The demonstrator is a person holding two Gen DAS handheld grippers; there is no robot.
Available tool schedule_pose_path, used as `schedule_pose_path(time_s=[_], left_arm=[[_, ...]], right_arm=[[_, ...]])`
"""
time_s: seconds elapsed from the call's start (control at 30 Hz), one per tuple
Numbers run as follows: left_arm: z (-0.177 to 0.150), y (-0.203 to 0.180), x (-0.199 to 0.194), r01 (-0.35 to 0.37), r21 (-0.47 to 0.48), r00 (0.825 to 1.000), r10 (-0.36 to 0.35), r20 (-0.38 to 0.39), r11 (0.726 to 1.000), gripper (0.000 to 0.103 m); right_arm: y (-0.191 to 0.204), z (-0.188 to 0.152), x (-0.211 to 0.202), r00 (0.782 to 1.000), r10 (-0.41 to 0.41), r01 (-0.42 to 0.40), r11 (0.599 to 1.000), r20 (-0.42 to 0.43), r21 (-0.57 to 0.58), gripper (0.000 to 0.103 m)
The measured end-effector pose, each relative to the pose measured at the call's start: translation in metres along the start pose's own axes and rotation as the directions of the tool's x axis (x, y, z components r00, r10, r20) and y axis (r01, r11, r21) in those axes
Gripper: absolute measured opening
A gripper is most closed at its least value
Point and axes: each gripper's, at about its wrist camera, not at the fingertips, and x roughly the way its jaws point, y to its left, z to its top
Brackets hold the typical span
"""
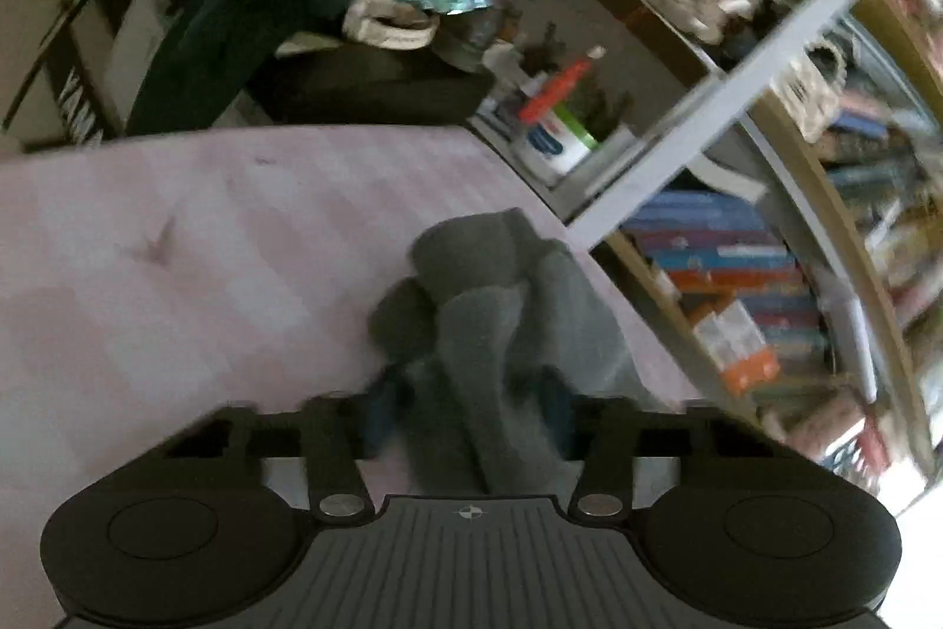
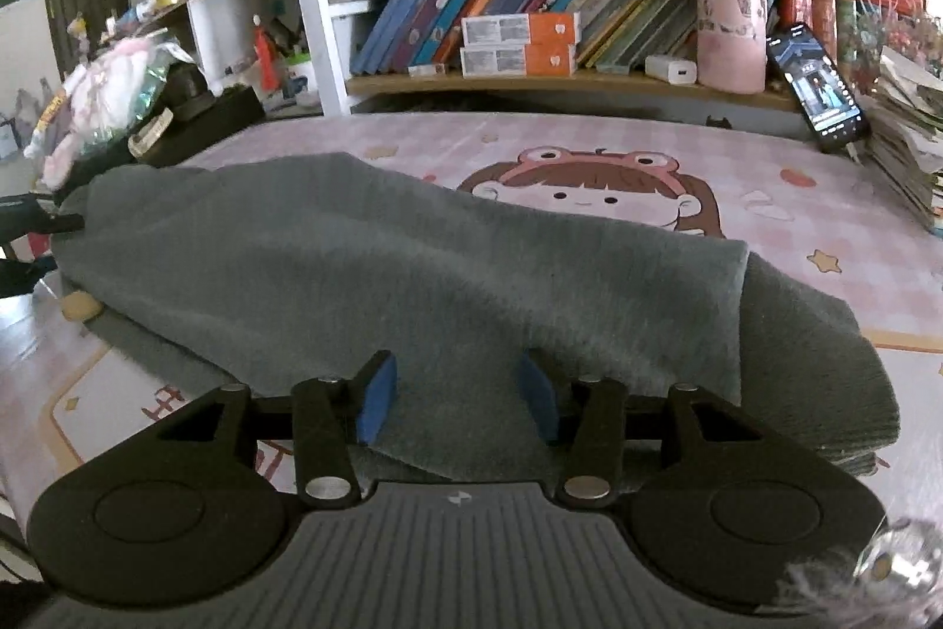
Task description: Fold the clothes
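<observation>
Right now the grey garment lies across a pink cartoon-print mat, stretched from the left edge toward the right, folded so an upper layer ends in a straight edge short of the lower layer at right. Right gripper sits low over the near edge of the cloth, blue pads spread wide, fabric lying between them but not pinched; holds nothing.

Left wrist view is motion-blurred and tilted. Left gripper: a bunched rope of the same grey cloth runs down between its fingers and looks lifted off the mat there. Pads mostly hidden by the cloth, so can't tell if they are clamped on it or just around it.

Behind the mat's far edge, a bookshelf with slanted books, two orange-white boxes, a pink cylinder. A phone leans at the far right corner. Plush toys in plastic beyond the left edge.
</observation>
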Motion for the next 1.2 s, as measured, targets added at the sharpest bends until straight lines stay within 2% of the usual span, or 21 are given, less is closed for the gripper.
schedule_pose_path(time_s=[0.07, 0.1, 0.17, 0.23, 0.27, 0.37, 0.5, 0.53, 0.57, 0.63, 0.67, 0.97, 1.2], left_arm=[[-0.002, -0.002, 0.001, 0.009, -0.021, 1.0, -0.008, 0.01, 1.0, 0.016], [-0.004, -0.006, -0.001, 0.022, -0.01, 0.999, -0.022, 0.029, 1.0, 0.014], [-0.01, -0.03, -0.016, 0.073, 0.123, 0.991, -0.086, 0.099, 0.99, 0.013], [-0.017, -0.056, -0.031, 0.121, 0.283, 0.974, -0.169, 0.151, 0.951, 0.013], [-0.017, -0.06, -0.032, 0.124, 0.306, 0.974, -0.174, 0.145, 0.944, 0.014], [-0.011, -0.058, -0.023, 0.086, 0.271, 0.989, -0.115, 0.095, 0.959, 0.017], [-0.007, -0.022, -0.006, 0.01, 0.083, 1.0, -0.012, 0.019, 0.997, 0.018], [-0.007, -0.014, -0.003, 0.015, 0.041, 1.0, -0.015, 0.003, 0.999, 0.027], [-0.008, -0.01, -0.002, 0.03, 0.022, 1.0, -0.029, -0.008, 0.999, 0.046], [-0.008, -0.008, 0.0, 0.052, 0.014, 0.998, -0.051, -0.025, 0.999, 0.058], [-0.009, -0.009, 0.001, 0.054, 0.023, 0.998, -0.053, -0.028, 0.998, 0.061], [-0.012, -0.021, 0.012, 0.048, 0.08, 0.999, -0.047, -0.02, 0.996, 0.061], [-0.016, -0.023, 0.011, 0.051, 0.113, 0.999, -0.052, 0.001, 0.992, 0.061]], right_arm=[[0.001, 0.0, 0.0, 1.0, -0.001, 0.001, 1.0, -0.001, -0.005, 0.047], [0.0, -0.001, 0.0, 1.0, 0.001, -0.001, 1.0, -0.001, -0.004, 0.047], [0.0, -0.001, 0.0, 1.0, 0.002, -0.002, 1.0, -0.003, -0.003, 0.048], [0.001, 0.0, 0.0, 1.0, 0.002, -0.002, 1.0, -0.006, -0.006, 0.049], [0.001, 0.0, 0.0, 1.0, 0.001, -0.001, 1.0, -0.007, -0.009, 0.049], [0.002, 0.0, 0.0, 1.0, -0.003, 0.002, 1.0, -0.009, -0.015, 0.049], [0.003, 0.0, 0.001, 1.0, -0.007, 0.007, 1.0, -0.011, -0.023, 0.049], [0.003, 0.0, 0.001, 1.0, -0.008, 0.008, 1.0, -0.011, -0.025, 0.049], [0.004, 0.0, 0.001, 1.0, -0.009, 0.009, 1.0, -0.012, -0.027, 0.05], [0.005, 0.001, 0.001, 1.0, -0.01, 0.01, 0.999, -0.012, -0.031, 0.05], [0.007, 0.004, 0.003, 1.0, -0.005, 0.005, 0.999, -0.009, -0.035, 0.05], [0.026, 0.03, 0.018, 0.999, 0.039, -0.038, 0.997, 0.011, -0.072, 0.049], [0.085, 0.07, 0.071, 0.992, 0.127, -0.122, 0.974, 0.015, -0.193, 0.049]])
